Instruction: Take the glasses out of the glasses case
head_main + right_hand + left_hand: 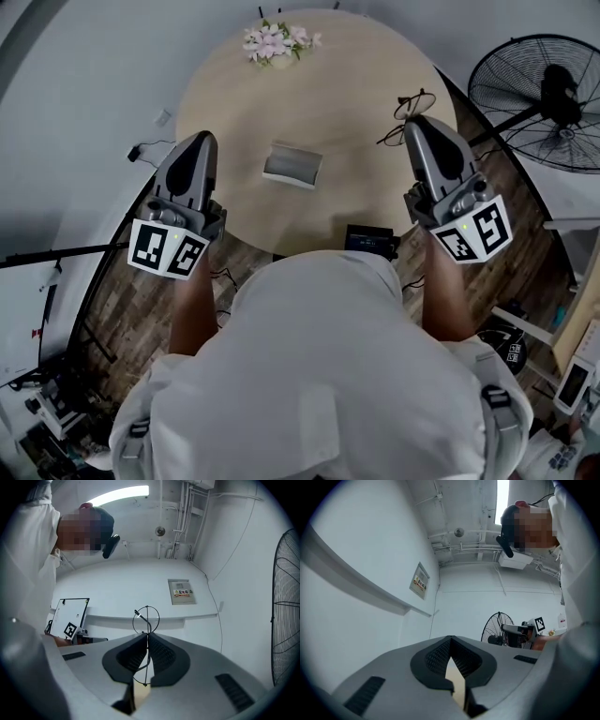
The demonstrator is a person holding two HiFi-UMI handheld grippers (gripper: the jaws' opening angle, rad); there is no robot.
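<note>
A grey glasses case lies near the middle of the round wooden table. My right gripper is raised at the table's right side, shut on thin wire-framed glasses. In the right gripper view the glasses stick up from between the closed jaws of the right gripper, one round lens above the tips. My left gripper hovers over the table's left edge, to the left of the case. In its own view the left gripper is shut with nothing between its jaws.
A small bunch of pink flowers stands at the table's far edge. A black device sits at the near edge by the person's body. A floor fan stands to the right. A plug and cable lie on the floor at left.
</note>
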